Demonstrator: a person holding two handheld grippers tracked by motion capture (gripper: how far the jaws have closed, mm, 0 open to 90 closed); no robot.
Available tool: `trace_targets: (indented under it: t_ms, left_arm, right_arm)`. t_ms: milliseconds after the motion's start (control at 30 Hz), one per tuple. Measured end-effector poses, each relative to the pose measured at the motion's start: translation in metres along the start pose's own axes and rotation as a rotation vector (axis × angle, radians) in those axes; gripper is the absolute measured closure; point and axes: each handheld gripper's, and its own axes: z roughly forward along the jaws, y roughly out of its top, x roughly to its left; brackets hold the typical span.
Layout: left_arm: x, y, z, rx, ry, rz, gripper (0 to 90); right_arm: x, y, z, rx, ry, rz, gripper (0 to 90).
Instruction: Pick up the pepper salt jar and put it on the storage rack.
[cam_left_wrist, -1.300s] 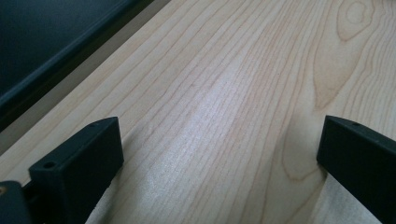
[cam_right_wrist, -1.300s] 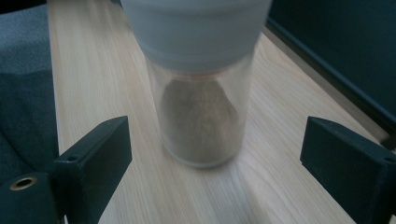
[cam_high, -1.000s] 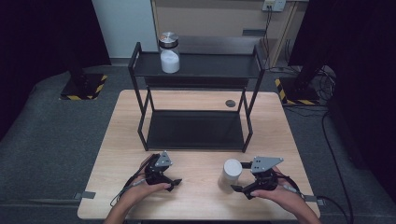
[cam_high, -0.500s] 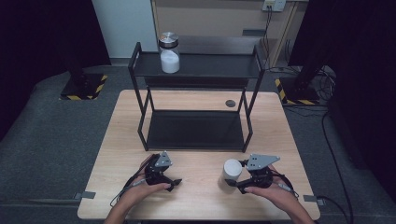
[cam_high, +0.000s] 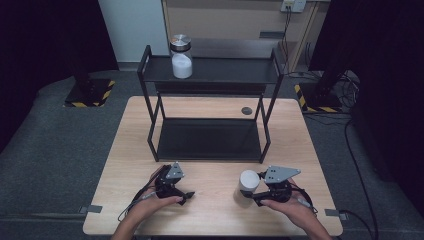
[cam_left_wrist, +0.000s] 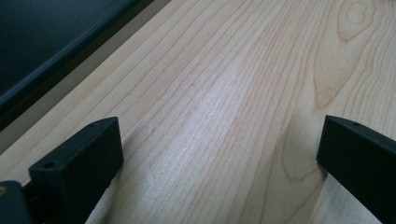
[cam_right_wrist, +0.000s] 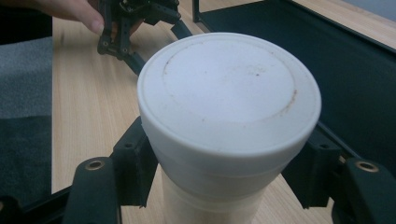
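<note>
A white container with a white lid (cam_high: 248, 181) (cam_right_wrist: 229, 93) stands upright on the wooden table (cam_high: 215, 212), near its front right. My right gripper (cam_high: 248, 194) (cam_right_wrist: 224, 161) has just been closing its jaws. They now press on the container's sides just below the lid. My left gripper (cam_high: 186, 195) (cam_left_wrist: 219, 154) rests low over the table at the front left. It is open, with bare wood between its two black fingers (cam_left_wrist: 81, 163). In the right gripper view, the left gripper (cam_right_wrist: 135, 28) and a hand show beyond the container.
A black two-tier rack (cam_high: 210, 75) stands across the middle of the table, its lower shelf (cam_high: 207, 140) bare. A glass jar with a silver lid and white contents (cam_high: 181, 56) stands on the top shelf. A small dark disc (cam_high: 246, 110) lies behind the rack.
The right gripper's jaws have closed onto the white container. Both hands and the container have stayed in place.
</note>
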Motion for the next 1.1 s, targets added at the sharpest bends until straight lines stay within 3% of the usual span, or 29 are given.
trace_targets:
  t_ms: [300,567,1100]
  left_arm:
    - [0.0,0.0,0.0,0.0,0.0,0.0,0.0]
    - [0.0,0.0,0.0,0.0,0.0,0.0,0.0]
    - [0.0,0.0,0.0,0.0,0.0,0.0,0.0]
  right_arm:
    - [-0.006,0.013,-0.016,-0.042,-0.003,0.008,36.2]
    - [-0.02,0.033,-0.032,-0.095,0.011,0.016,36.1]
    - [-0.037,0.054,-0.045,-0.175,0.016,0.043,36.1]
